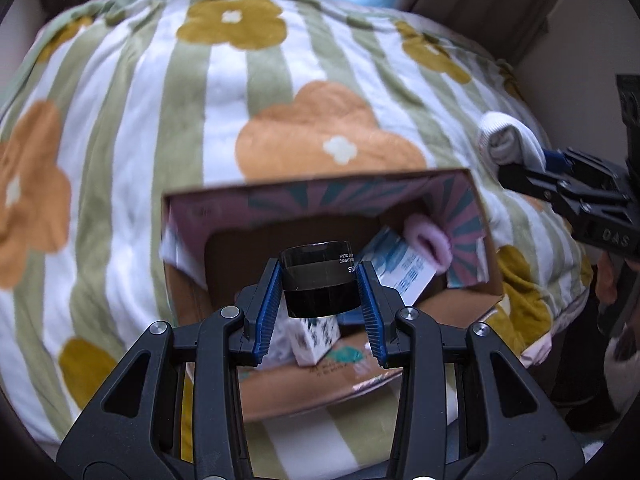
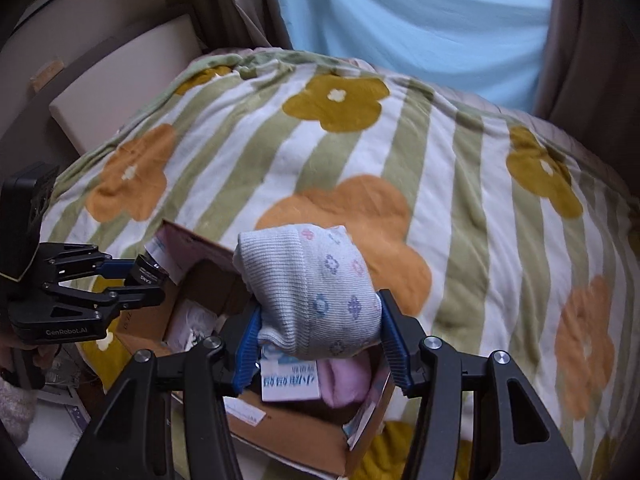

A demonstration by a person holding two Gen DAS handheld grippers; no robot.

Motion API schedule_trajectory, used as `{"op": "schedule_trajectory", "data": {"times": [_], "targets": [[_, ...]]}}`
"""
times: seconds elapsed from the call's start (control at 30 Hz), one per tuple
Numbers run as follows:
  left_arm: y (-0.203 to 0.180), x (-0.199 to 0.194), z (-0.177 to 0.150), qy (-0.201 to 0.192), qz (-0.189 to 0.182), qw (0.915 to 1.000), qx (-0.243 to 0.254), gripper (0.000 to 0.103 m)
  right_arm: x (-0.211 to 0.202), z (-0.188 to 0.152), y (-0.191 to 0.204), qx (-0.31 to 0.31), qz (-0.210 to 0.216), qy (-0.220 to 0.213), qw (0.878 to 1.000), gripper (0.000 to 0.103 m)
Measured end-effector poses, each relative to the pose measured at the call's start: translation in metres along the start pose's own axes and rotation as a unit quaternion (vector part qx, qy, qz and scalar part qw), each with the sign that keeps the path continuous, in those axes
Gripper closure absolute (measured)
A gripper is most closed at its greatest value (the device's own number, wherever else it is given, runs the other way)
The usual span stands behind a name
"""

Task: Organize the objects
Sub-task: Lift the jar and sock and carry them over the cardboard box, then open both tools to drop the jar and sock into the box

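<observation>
My left gripper (image 1: 320, 304) is shut on a black jar (image 1: 319, 282) and holds it above the open cardboard box (image 1: 486, 240) on the bed. My right gripper (image 2: 320, 336) is shut on a rolled white sock (image 2: 316, 292) with small coloured flowers, held over the same box (image 2: 304, 432). In the left wrist view the right gripper (image 1: 516, 168) and its sock (image 1: 510, 142) hang at the box's right. In the right wrist view the left gripper (image 2: 148, 280) with the jar (image 2: 149, 270) is at the left. The box holds a pink sock (image 1: 428, 242), a blue-white carton (image 1: 404, 272) and a small white box (image 1: 314, 340).
The box rests on a striped blanket with orange and mustard flowers (image 1: 320, 136) that covers the bed. A light-blue curtain (image 2: 420, 20) hangs behind. A beige board (image 2: 132, 84) leans at the bed's left. Brown drapes (image 2: 592, 60) stand at the right.
</observation>
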State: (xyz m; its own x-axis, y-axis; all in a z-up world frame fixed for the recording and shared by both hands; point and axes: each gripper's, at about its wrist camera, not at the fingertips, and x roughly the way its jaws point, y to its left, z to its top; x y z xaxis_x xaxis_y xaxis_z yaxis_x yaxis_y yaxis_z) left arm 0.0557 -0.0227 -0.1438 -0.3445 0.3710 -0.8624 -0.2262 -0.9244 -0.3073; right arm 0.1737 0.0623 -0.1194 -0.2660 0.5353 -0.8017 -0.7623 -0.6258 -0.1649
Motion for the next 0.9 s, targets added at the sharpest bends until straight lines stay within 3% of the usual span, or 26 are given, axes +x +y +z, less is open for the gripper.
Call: {"op": "schedule_trajectory", "data": {"times": [0.33, 0.9], "targets": [[0.005, 0.03, -0.027, 0.03, 0.014, 0.9993, -0.016, 0.068, 0.027, -0.045, 0.014, 0.037, 0.017, 0.047, 0.998, 0.053], [0.007, 0.041, -0.005, 0.026, 0.042, 0.9988, -0.005, 0.068, 0.054, -0.036, 0.011, 0.107, 0.0, 0.093, 0.99, 0.053]]}}
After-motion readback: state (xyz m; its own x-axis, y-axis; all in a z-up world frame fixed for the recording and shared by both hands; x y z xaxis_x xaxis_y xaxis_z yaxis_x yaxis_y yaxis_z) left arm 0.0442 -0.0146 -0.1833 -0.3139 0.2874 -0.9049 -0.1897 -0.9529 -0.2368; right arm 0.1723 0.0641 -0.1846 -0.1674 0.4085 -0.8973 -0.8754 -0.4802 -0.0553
